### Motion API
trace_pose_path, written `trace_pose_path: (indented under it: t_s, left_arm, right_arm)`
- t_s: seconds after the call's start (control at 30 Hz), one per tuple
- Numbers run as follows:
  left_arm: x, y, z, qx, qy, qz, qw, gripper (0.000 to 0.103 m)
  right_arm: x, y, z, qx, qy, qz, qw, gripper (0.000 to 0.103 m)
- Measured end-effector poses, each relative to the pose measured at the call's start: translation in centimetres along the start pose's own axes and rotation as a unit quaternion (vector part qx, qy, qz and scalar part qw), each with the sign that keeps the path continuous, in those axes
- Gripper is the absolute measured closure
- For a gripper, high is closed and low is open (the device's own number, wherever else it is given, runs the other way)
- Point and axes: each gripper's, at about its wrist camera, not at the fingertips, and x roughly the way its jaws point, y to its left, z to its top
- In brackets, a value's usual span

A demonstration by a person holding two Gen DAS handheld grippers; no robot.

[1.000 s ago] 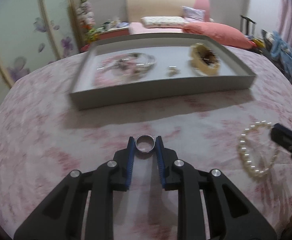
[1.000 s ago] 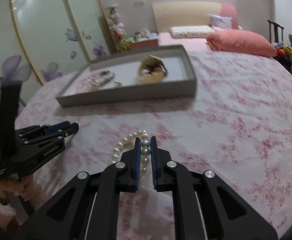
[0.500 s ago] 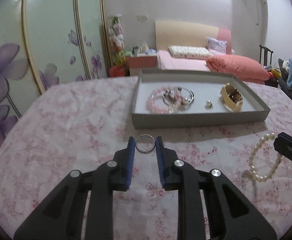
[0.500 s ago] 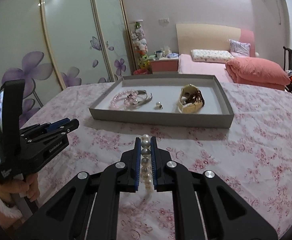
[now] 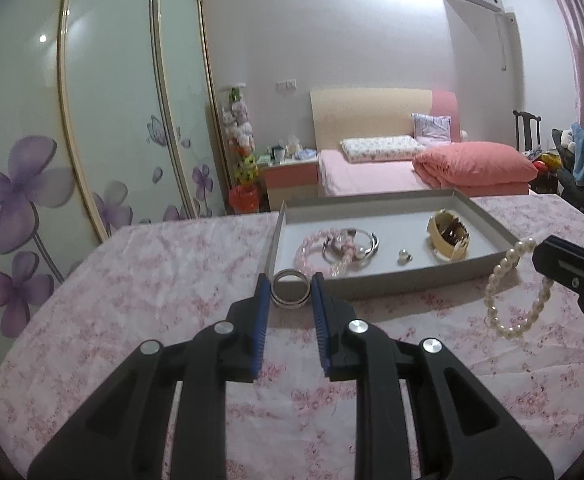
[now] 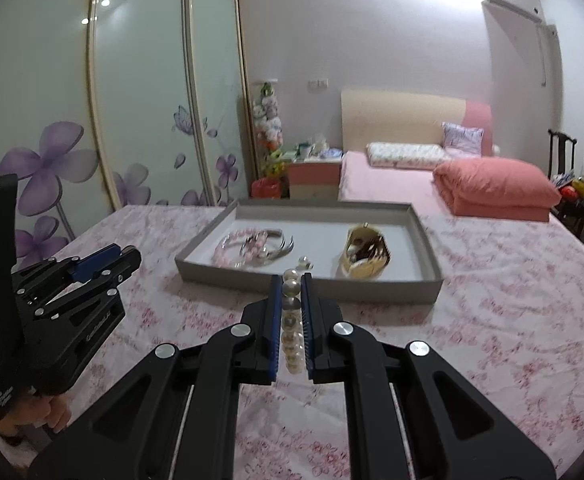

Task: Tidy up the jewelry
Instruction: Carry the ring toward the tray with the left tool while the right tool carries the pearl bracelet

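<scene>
My left gripper (image 5: 290, 287) is shut on a silver ring (image 5: 290, 289) and holds it above the table, just short of the grey tray's (image 5: 407, 277) near wall. My right gripper (image 6: 290, 284) is shut on a white pearl bracelet (image 6: 291, 334), which hangs from it in the left wrist view (image 5: 507, 292) beside the tray's right corner. The tray (image 6: 307, 281) holds a pink bead bracelet (image 5: 315, 246), silver bangles (image 5: 365, 246), a small earring (image 5: 403, 256) and a cream watch (image 5: 448, 236).
The table carries a pink floral cloth (image 5: 140, 264). My left gripper shows at the left of the right wrist view (image 6: 92, 268). Behind the table are a bed with a red quilt (image 5: 475, 168), a nightstand (image 5: 290, 172) and sliding wardrobe doors (image 5: 112, 120).
Both grippers have lifted with their jewelry, tilting up from the tablecloth. The pearl bracelet has come off the table and now hangs close to the tray.
</scene>
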Motion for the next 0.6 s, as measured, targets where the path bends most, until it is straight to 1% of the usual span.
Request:
trace_pose_path:
  t_s: [0.3, 0.6]
  left_arm:
    - [-1.9, -0.7, 0.5, 0.016, -0.048, 0.011, 0.9987, 0.081]
    - [-2.4, -0.6, 1.2, -0.002, -0.07, -0.001, 0.9976, 0.081]
  right_arm:
    - [-1.2, 0.1, 0.5, -0.009, -0.041, -0.024, 0.999, 0.092]
    - [-2.2, -0.3, 1.8, -0.008, -0.083, -0.04, 0.996, 0.092]
